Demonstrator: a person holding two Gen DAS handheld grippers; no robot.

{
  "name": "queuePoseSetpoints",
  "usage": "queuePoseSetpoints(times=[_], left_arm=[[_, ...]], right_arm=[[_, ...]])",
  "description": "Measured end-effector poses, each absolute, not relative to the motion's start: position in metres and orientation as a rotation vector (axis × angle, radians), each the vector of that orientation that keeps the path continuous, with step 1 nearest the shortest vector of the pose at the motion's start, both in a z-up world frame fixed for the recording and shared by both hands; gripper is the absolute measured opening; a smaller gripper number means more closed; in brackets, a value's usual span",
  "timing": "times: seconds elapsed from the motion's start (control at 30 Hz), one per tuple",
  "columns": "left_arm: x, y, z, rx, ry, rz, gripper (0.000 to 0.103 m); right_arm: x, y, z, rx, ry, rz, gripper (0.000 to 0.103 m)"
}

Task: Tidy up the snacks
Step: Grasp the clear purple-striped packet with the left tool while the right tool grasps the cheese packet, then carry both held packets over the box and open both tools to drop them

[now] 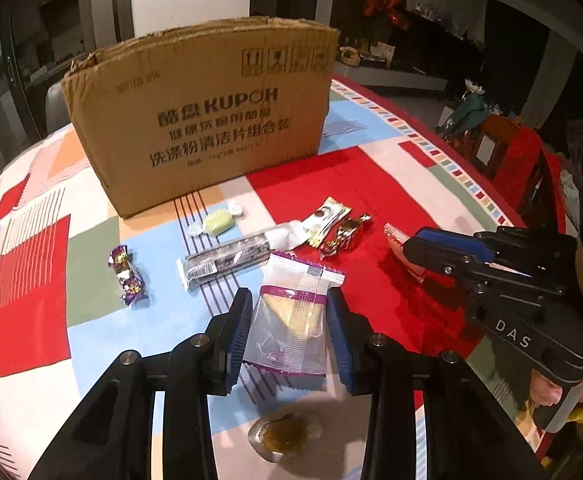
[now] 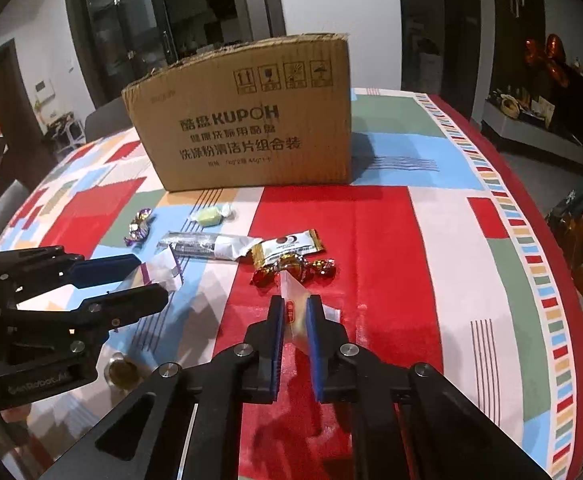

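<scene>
The left gripper [image 1: 287,332] is pinching a flat clear plastic pouch with purple zigzag ends and a pale yellow wedge inside [image 1: 291,316], its long axis running straight ahead between the ribbed blue pads. The right gripper [image 2: 294,320] is clamping, jaws nearly together, a small crinkly clear-and-red sachet [image 2: 296,300] that is standing on edge and poking forward past the fingertips. Both packets are hanging just above the glossy patchwork tablecloth of red, blue, green and cream blocks [image 2: 391,240]. Ahead of them loose snacks are lying in a row: a long dark bar in a clear sleeve [image 1: 227,260], a purple foil twist candy [image 1: 127,272], a gold-brown foil twist candy [image 2: 295,268] and a pale green wrapped sweet [image 1: 217,220]. Farthest, dead ahead of both tools, the open-topped brown corrugated cardboard box with ragged rim [image 1: 211,120] is standing upright. By my judgement the left tool is slightly nearer it, and each load must be clearing that rim.
</scene>
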State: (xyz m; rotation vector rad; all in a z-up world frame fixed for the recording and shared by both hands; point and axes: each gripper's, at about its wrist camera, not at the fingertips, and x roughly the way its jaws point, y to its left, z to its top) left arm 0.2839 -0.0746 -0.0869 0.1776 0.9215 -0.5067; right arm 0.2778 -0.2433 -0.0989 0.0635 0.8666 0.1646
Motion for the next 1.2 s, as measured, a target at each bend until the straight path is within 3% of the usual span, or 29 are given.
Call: queuePoseSetpoints(times=[1.2], left_arm=[[0.321, -0.049, 0.056, 0.112, 0.650, -0.419, 0.037]], right_arm=[[0.315, -0.225, 0.047, 0.044, 0.542, 0.235, 0.012]])
